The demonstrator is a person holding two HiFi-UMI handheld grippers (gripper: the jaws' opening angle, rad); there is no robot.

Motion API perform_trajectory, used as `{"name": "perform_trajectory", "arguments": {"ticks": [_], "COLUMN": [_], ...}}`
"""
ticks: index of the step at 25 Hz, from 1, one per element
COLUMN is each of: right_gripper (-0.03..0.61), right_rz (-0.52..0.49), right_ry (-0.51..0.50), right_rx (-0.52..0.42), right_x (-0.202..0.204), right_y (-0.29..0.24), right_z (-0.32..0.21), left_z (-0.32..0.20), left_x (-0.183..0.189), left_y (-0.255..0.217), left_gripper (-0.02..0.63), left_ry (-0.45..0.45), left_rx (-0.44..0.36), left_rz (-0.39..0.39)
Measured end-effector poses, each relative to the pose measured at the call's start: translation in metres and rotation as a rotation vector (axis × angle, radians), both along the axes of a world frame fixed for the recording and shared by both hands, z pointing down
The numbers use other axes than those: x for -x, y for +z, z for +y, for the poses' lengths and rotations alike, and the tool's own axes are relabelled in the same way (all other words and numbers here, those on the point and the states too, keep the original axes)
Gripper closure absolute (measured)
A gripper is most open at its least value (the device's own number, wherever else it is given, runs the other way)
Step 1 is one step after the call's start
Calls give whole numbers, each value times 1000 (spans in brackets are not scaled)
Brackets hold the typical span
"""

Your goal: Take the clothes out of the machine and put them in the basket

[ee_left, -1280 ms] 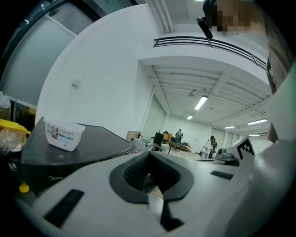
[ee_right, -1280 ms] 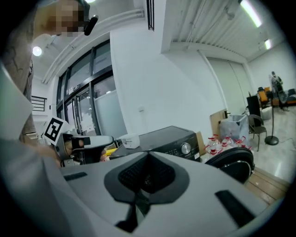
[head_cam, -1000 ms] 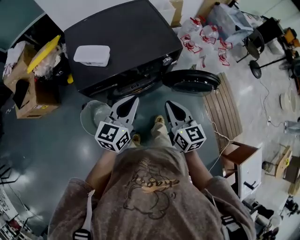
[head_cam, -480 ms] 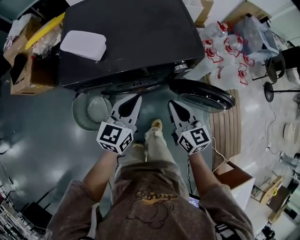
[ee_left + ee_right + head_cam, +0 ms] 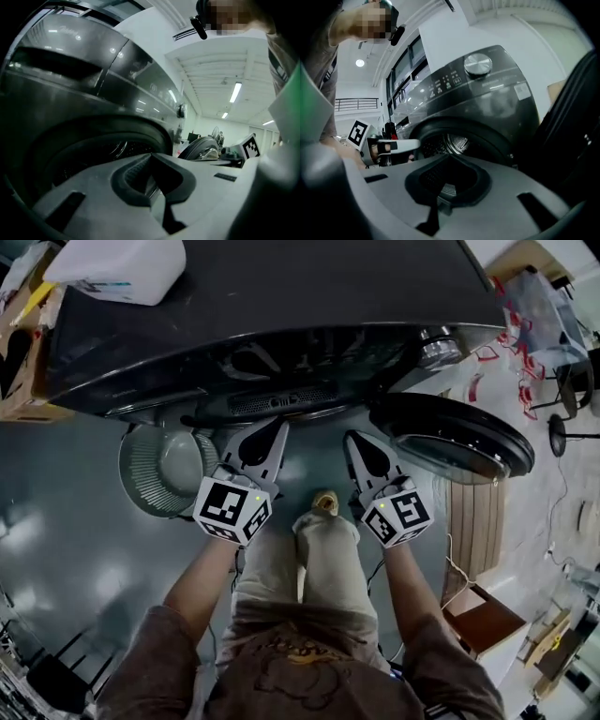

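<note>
On the control panel (image 5: pixel 446 82) of the machine (image 5: pixel 501 108), illegibly small white print.

Dark grey machine (image 5: pixel 281 306), pale green basket (image 5: pixel 169 470)

The head view looks steeply down from above the person onto the top and front of the dark grey front-loading washing machine (image 5: pixel 281 306) on the far side. The left gripper (image 5: pixel 277 427) and right gripper (image 5: pixel 352 439) are just before it. The left gripper view sits low and very near, facing the machine's round drum opening (image 5: pixel 108 152) from the left. The right gripper view faces that opening (image 5: pixel 454 139) from the right, equally near. All three views share the machine's front. The left gripper view also catches the right gripper's black-and-white marker cube (image 5: pixel 251 146), and the right gripper view the left one's cube (image 5: pixel 358 133).
</note>
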State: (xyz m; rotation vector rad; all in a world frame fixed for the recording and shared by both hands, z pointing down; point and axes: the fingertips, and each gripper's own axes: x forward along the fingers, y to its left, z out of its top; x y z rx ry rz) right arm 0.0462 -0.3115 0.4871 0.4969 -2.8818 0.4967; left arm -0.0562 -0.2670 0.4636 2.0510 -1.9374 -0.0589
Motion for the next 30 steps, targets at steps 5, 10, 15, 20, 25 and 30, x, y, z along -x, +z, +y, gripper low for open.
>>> {"name": "perform_trajectory", "arguments": {"ticks": [5, 10, 15, 20, 25, 30], "right_gripper": [581, 581, 581, 581, 581, 581], "right_rz": [-33, -60, -78, -65, -46, -33], "right_ry": [-26, -18, -23, -7, -6, 4], "right_rx": [-21, -56, -101, -109, -100, -84], "right_x": [11, 24, 25, 22, 24, 33], "right_y": [46, 91, 136, 159, 155, 152], "right_z": [-13, -23, -24, -23, -21, -17], "left_z": [-19, -32, -32, -30, -22, -19], "left_x": [6, 13, 14, 17, 29, 40], "left_y": [43, 87, 136, 154, 151, 153], "left_gripper": [606, 606, 606, 606, 606, 555], "left_ry": [10, 16, 18, 6, -37, -82], "left_rx": [-34, -79, -107, -124, -134, -129], "left_rz": [-12, -38, -60, -77, -62, -51]}}
